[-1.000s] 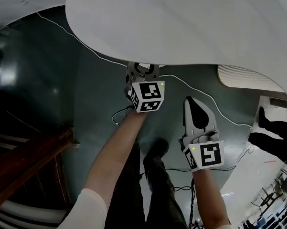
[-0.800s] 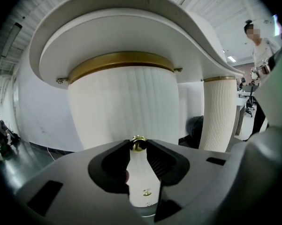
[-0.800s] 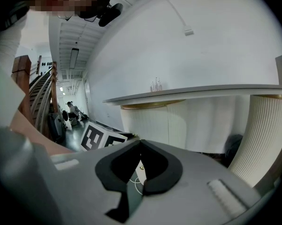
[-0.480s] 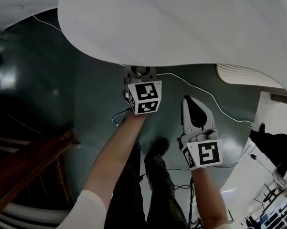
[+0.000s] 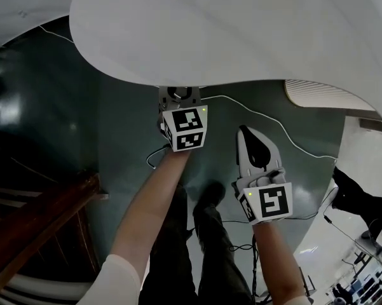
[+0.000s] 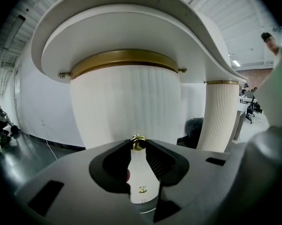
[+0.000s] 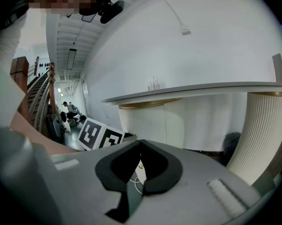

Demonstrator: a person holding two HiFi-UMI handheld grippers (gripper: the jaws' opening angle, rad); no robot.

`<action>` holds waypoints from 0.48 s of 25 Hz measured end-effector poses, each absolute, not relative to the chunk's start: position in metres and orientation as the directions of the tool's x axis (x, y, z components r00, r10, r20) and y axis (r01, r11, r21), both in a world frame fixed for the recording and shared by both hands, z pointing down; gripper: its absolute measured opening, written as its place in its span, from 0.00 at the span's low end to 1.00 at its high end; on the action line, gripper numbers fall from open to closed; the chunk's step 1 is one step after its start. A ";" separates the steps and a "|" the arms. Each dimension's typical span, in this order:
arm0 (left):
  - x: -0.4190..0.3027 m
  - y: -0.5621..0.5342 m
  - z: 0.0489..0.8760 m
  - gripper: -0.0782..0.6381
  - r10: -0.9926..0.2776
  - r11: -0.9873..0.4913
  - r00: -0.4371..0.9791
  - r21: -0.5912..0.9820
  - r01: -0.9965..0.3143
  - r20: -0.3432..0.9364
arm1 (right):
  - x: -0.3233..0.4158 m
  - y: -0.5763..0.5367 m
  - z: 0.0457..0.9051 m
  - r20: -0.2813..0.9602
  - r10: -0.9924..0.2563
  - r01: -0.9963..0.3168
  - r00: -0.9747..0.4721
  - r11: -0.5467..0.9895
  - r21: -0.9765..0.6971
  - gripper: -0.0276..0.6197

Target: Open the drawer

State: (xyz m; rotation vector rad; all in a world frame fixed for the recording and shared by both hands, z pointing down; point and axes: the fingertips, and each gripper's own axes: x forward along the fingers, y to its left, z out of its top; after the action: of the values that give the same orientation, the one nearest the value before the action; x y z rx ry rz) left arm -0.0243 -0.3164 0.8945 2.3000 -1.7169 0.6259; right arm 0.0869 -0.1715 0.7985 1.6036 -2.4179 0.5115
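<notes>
**Brass knob is the one handhold on the curved white drawer**

The drawer sits in the white, vertically ribbed, rounded pedestal front (image 6: pixel 126 102). This stands under the broad white curved tabletop (image 5: pixel 241 30), on the far side of the person, and a gold metal band (image 6: pixel 124 60) caps it just below the overhang. No seam of the drawer can be made out among the ribs, so its width and depth are not clear.

The left gripper (image 5: pixel 180 96) reaches in under the table edge. Its jaws have just been closing, and the small round brass knob (image 6: pixel 138 142) is pinched between their tips, so the grasp looks made.

The knob is probably hard, smooth metal, so it could slip out of a light pinch. It is also small, which leaves little margin if the jaws ride off-centre. The drawer is likely rigid and fairly light. It should run straight out towards the person if pulled square to the front, and a skewed pull on a curved face could make it bind.

To the right, a second ribbed white column (image 6: pixel 219 116) stands apart from the pedestal.

The right gripper (image 7: pixel 140 143) hangs near the left one but lower and closer to the person, over the dark green floor (image 5: pixel 63 107). Its tips are clenched together on nothing.
</notes>
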 end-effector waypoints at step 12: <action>-0.023 -0.317 0.893 0.25 -0.858 -0.312 0.250 -0.070 -0.947 0.448 | 0.096 -0.166 0.801 0.352 -0.855 -0.924 -0.381 0.338 -0.179 0.06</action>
State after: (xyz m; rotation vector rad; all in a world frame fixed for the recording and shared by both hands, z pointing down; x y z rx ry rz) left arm -0.0227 -0.3168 0.8935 2.3052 -1.6965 0.6093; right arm 0.0958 -0.1661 0.8013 1.6213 -2.4039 0.5215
